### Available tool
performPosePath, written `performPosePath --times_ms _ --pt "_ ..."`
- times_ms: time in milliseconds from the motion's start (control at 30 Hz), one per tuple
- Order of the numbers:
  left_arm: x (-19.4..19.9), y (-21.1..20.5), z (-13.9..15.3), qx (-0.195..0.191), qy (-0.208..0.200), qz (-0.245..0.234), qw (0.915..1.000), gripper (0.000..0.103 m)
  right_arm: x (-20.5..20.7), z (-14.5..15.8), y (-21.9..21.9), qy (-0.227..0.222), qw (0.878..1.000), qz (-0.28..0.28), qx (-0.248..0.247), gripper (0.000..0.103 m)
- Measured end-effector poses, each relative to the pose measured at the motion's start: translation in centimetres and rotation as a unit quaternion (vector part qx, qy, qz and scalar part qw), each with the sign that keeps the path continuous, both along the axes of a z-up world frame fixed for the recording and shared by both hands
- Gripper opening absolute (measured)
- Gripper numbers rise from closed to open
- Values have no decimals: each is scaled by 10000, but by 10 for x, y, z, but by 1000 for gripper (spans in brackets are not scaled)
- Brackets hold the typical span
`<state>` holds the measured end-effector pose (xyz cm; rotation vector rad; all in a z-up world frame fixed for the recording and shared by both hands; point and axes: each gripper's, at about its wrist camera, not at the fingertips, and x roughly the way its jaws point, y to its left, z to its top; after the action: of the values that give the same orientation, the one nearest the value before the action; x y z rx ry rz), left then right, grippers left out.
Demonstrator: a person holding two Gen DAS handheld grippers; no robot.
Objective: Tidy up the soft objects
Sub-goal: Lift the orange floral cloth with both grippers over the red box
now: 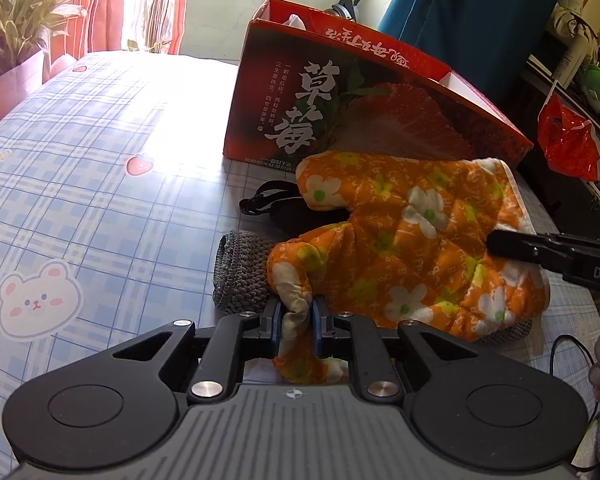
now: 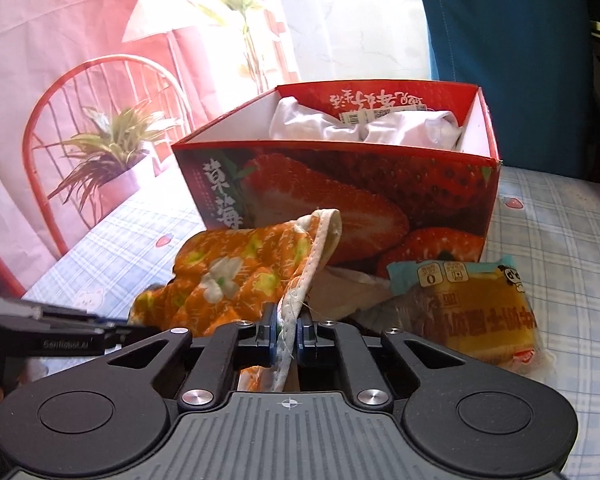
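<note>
An orange flowered oven mitt (image 1: 412,236) lies in front of a red strawberry box (image 1: 340,108). My left gripper (image 1: 296,320) is shut on the mitt's fingertip end. My right gripper (image 2: 286,330) is shut on the mitt's white cuff edge (image 2: 300,280); it shows as a black arm in the left wrist view (image 1: 500,244). The mitt (image 2: 220,276) hangs between both grippers. The box (image 2: 340,196) holds white cloth (image 2: 364,126). A grey knitted item (image 1: 240,272) and a black strap item (image 1: 272,200) lie under the mitt.
A wrapped yellow snack pack (image 2: 472,312) lies right of the mitt, before the box. The blue checked tablecloth (image 1: 80,200) spreads to the left. A red plastic bag (image 1: 568,144) sits at the table's right edge. A curtain (image 2: 80,80) hangs behind.
</note>
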<state>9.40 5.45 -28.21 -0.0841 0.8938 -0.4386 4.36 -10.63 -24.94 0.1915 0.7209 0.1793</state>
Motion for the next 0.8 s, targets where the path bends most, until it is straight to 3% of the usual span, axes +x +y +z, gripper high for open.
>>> performPosePath --times_ms 200,467,800 --pt "-3 -3 3 71 -4 -26 10000 16 -10 0 7 35 9996 94 -258 7" --pt "-3 -2 15 25 -150 -106 9998 15 -13 6 3 -50 9997 77 -224 7" --pt "13 -6 86 -165 -1097 -268 9935 15 0 59 -16 -658 9973 254 -204 7"
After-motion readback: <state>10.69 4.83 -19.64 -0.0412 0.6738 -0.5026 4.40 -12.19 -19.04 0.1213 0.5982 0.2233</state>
